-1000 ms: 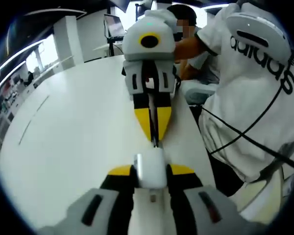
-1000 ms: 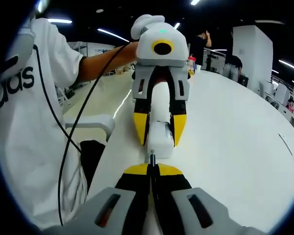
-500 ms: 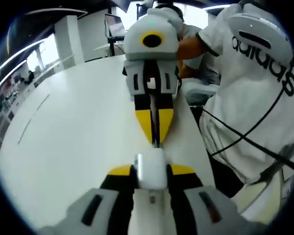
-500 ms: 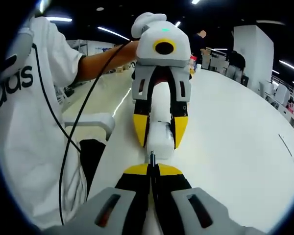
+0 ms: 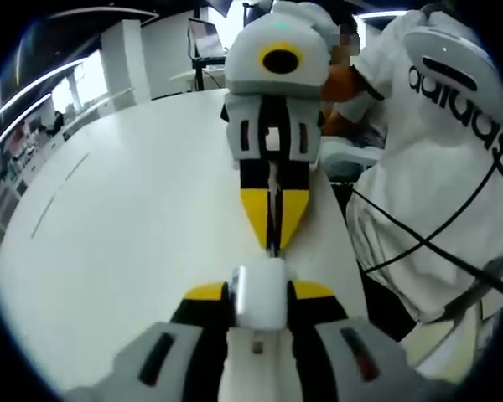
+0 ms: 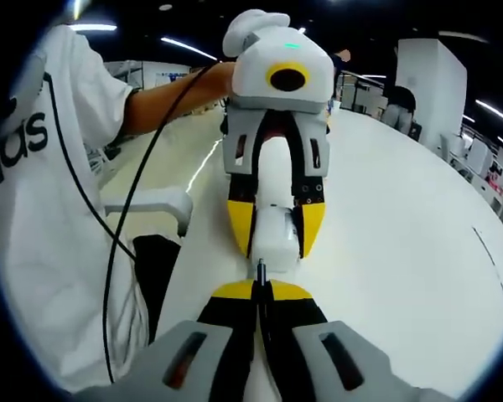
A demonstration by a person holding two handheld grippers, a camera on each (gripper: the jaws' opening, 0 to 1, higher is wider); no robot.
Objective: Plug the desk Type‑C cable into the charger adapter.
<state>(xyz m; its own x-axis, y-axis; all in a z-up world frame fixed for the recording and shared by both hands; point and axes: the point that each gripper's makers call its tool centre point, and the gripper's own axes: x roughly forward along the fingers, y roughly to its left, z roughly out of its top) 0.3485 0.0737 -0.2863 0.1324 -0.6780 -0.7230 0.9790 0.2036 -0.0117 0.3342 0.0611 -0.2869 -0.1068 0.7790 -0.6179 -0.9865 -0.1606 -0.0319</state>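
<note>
My left gripper [image 5: 260, 291] is shut on the white charger adapter [image 5: 260, 306], which stands upright between its yellow-tipped jaws above the white table [image 5: 134, 218]. Facing it, my right gripper [image 5: 273, 237] is shut on the thin Type-C plug [image 5: 273, 249], whose tip reaches the adapter's top face. In the right gripper view, my right gripper [image 6: 261, 287] pinches the small metal plug [image 6: 261, 269] between closed jaws. The plug points at the adapter [image 6: 277, 236], held by the left gripper [image 6: 275, 249] just ahead. Whether the plug has entered the port is hidden.
A person in a white shirt [image 5: 436, 167] with black lettering stands at the table's edge, with a black cord [image 6: 126, 218] hanging across the shirt. A white chair armrest [image 6: 151, 203] sits below. A monitor [image 5: 203, 38] and people are far behind.
The two grippers have come closer together. The opposite gripper looms larger in each view, and the plug tip now sits at the adapter's face.
</note>
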